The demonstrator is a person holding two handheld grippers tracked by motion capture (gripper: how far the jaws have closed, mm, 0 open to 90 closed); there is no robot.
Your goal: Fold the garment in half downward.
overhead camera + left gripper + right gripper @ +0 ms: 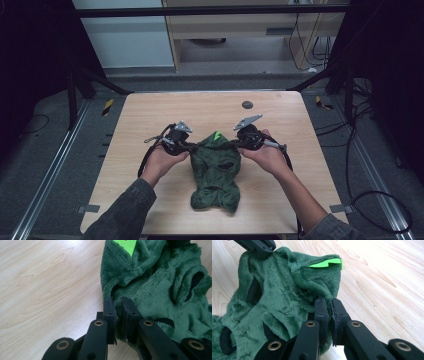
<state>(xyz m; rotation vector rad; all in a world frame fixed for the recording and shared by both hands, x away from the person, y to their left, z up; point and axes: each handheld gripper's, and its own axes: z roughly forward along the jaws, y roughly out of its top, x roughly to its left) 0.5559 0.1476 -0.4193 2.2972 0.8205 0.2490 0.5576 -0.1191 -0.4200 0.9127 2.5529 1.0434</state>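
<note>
High view first: we see a dark green fleece garment lying on the middle of the wooden bench, its far edge, with a bright green tag, raised slightly between our two tools. Several dark openings show in the plush fabric. Our left gripper has its fingers narrowed on the garment's edge, a thin fold pinched between them. Our right gripper grips the opposite side of the same far edge, fingers nearly together on the fleece. A small dark disc sits farther back on the bench. We judge the holds shallow: the plush is thick and slippery, so pulling apart or lifting quickly could let one edge slide free and drop.
</note>
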